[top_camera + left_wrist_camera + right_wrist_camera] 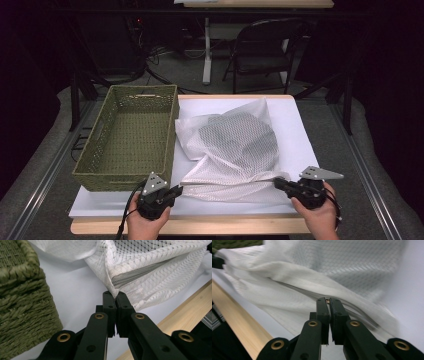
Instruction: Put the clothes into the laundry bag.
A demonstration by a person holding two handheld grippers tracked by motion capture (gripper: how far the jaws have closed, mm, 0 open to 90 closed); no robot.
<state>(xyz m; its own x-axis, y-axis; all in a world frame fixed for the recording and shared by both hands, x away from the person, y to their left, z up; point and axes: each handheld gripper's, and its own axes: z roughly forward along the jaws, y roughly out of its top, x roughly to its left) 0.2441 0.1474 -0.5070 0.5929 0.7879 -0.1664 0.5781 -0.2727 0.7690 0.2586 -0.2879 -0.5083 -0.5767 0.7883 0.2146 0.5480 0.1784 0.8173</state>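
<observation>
Along the table's near edge, we stretch the mesh bag's point(232, 145) zipper between left gripper point(178, 189), pinching its corner, and right gripper point(278, 183), pinching the slider.

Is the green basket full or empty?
Empty. The high view looks straight into the green basket and shows just its woven bottom; the mesh bag lies beside it.

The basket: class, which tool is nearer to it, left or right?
Left. The left tool sits just off the basket's near corner, clamping the mesh bag's corner; the right tool grips the bag's zip edge across the table.
</observation>
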